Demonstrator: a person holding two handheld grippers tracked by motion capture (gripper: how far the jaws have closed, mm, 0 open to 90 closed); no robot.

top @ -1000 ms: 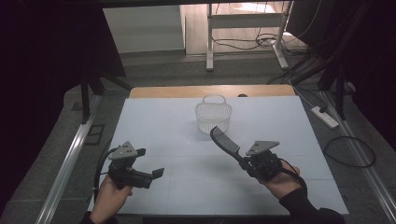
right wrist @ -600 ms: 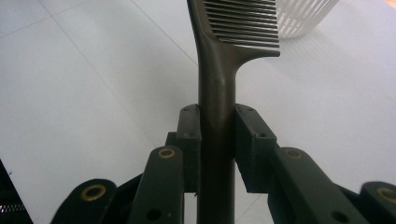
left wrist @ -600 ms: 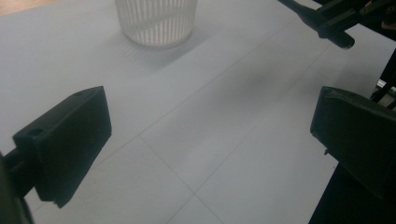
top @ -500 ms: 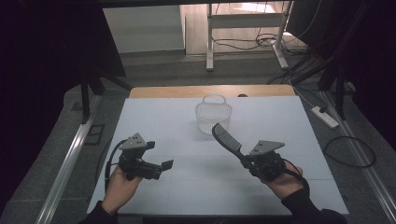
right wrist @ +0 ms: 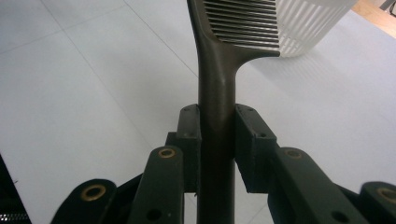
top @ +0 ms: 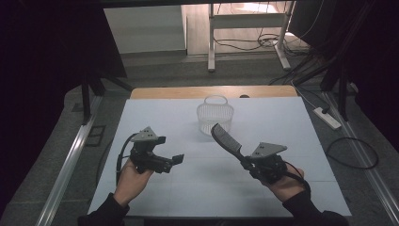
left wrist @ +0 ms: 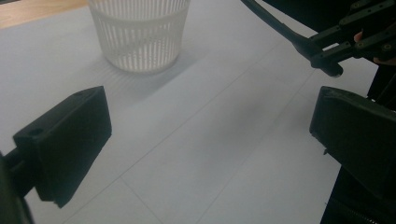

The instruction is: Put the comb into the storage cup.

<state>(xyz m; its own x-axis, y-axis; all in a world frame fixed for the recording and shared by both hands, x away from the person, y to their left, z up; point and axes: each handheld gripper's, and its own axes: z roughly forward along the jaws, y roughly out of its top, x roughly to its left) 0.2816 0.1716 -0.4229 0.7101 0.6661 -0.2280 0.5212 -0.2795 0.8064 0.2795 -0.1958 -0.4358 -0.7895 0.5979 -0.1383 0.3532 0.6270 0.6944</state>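
You have one white basket (top: 215,114) and one dark comb (top: 226,137) on the table (top: 301,127). Your right gripper (top: 248,162) clamps the comb's handle, its teeth pointing up toward the basket's near side, perhaps just short of it. Your left gripper (top: 178,159), jaws wide and empty, has moved closer to the basket than a second ago.

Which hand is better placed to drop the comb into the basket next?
Right, probably: the right claw already clamps the comb, whose head points at the white basket. The left claw is open, empty.
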